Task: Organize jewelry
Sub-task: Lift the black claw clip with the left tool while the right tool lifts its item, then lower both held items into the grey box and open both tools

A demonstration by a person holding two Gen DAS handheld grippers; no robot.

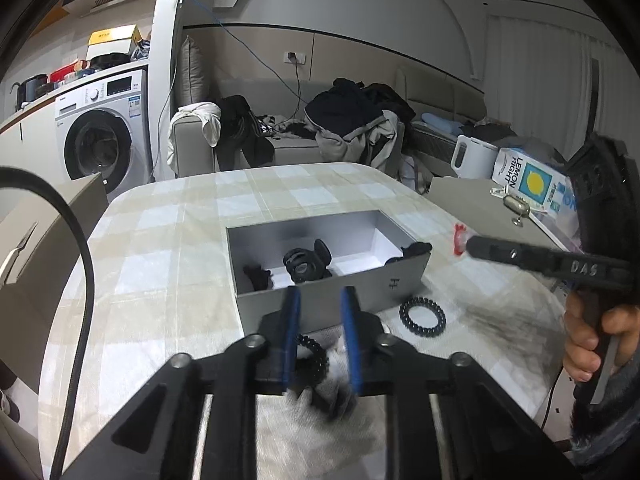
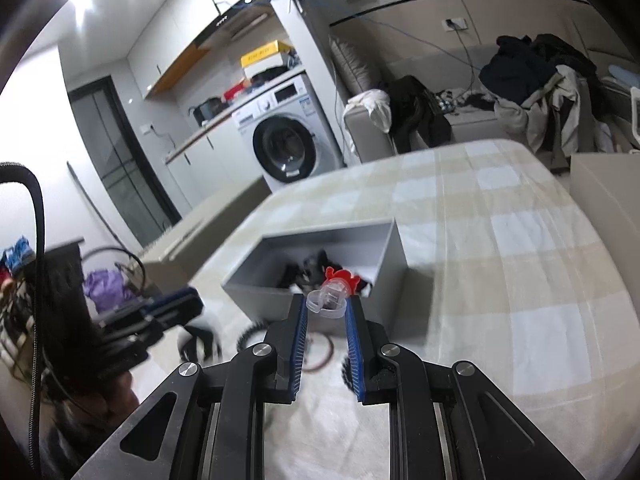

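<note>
Two grippers. Right gripper (image 2: 326, 304) clamped on one clear clip with red top (image 2: 331, 290), at tips, above box's near rim. Left gripper (image 1: 320, 300) jaws narrow; something dark and blurred low between pads (image 1: 291, 328), grip can't tell. One grey open box (image 1: 332, 292) on checked tablecloth (image 1: 160, 240): several black hair accessories (image 1: 306, 266) inside, about four, count unsure. One black coil hair tie (image 1: 423, 315) on cloth at box's 5 o'clock, just beside it. Second coil tie (image 1: 314, 354) under left jaws. Thin reddish ring (image 2: 320, 356) on cloth in right-wrist view.

tool (image 1: 320, 294): black frame | blue pads | silver screws | "DAS" marking
</note>
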